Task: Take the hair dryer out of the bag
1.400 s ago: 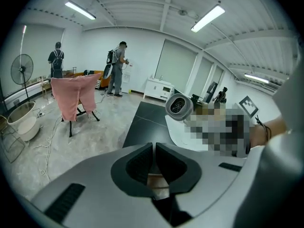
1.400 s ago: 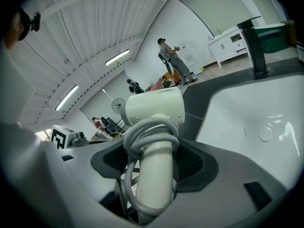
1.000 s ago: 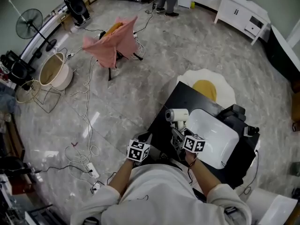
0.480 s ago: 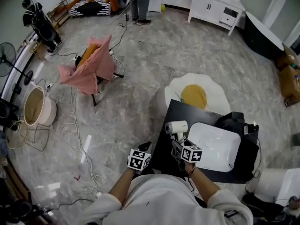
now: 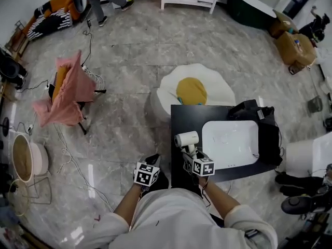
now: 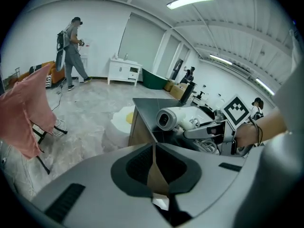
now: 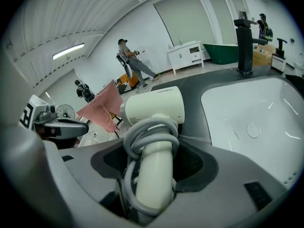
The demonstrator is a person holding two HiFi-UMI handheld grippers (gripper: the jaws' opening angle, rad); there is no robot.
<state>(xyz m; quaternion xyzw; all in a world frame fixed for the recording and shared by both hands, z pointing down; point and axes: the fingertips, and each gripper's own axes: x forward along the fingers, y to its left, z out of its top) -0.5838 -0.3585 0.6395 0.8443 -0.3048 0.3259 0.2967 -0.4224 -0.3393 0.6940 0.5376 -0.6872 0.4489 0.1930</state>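
Observation:
The white hair dryer (image 5: 187,139) stands upright over the left part of the black counter (image 5: 181,115), with its grey cord wound round the handle. My right gripper (image 5: 190,152) is shut on that handle, and the dryer (image 7: 154,109) fills the right gripper view between the jaws of the right gripper (image 7: 152,175). My left gripper (image 5: 155,161) hangs just off the counter's left edge, shut, with nothing seen between its jaws (image 6: 154,167). From there I see the dryer's (image 6: 172,118) nozzle facing me. A black, bag-like bundle (image 5: 249,110) lies at the counter's far right.
A white sink (image 5: 231,141) is set into the counter, with a black faucet (image 7: 244,42) behind it. On the floor are an egg-shaped rug (image 5: 191,90), a chair draped in pink cloth (image 5: 67,95), loose cables (image 5: 72,154) and a basket (image 5: 23,157). A person (image 6: 71,51) stands far off.
The head view has swung, so the counter now lies squarer and nearer the middle. My right gripper has sunk a little with the dryer still held. The left stays shut beside the counter's edge.

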